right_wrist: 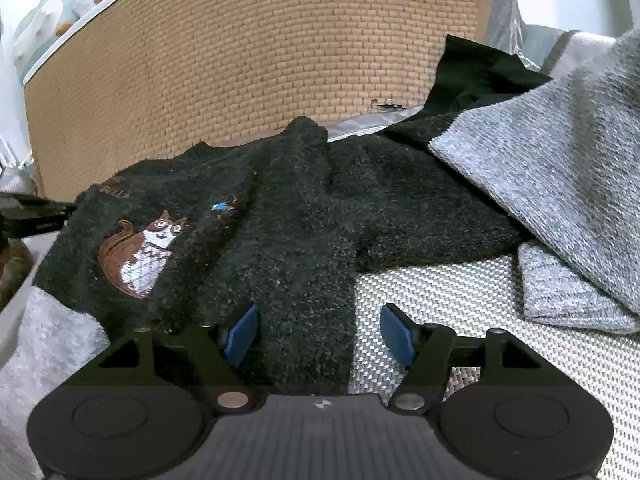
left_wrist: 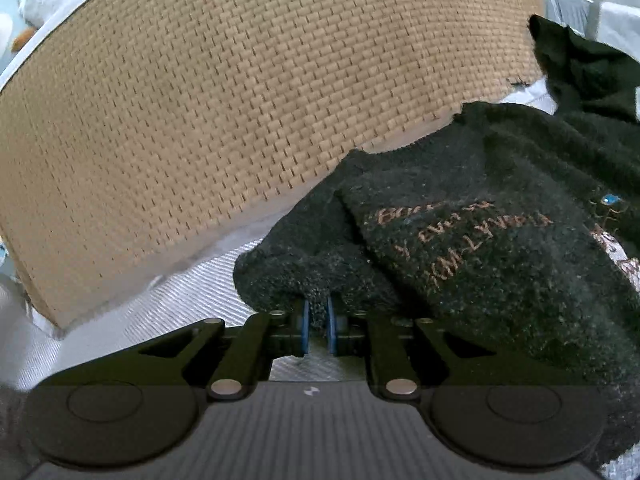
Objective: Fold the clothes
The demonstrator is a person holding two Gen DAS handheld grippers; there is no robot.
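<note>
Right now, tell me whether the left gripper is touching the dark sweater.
Touching. The left wrist view shows the left gripper shut on a fold of the dark sweater between its blue pads.

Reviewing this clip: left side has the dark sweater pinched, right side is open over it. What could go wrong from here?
1. The left hand-held gripper pinches only a thin bit of the dark sweater edge; the fuzzy knit could slip out when lifted.
2. The right hand-held gripper is open straddling the sweater's edge; closing here might catch little fabric.
3. The grey garment overlaps the sweater and may drag along with it.
</note>
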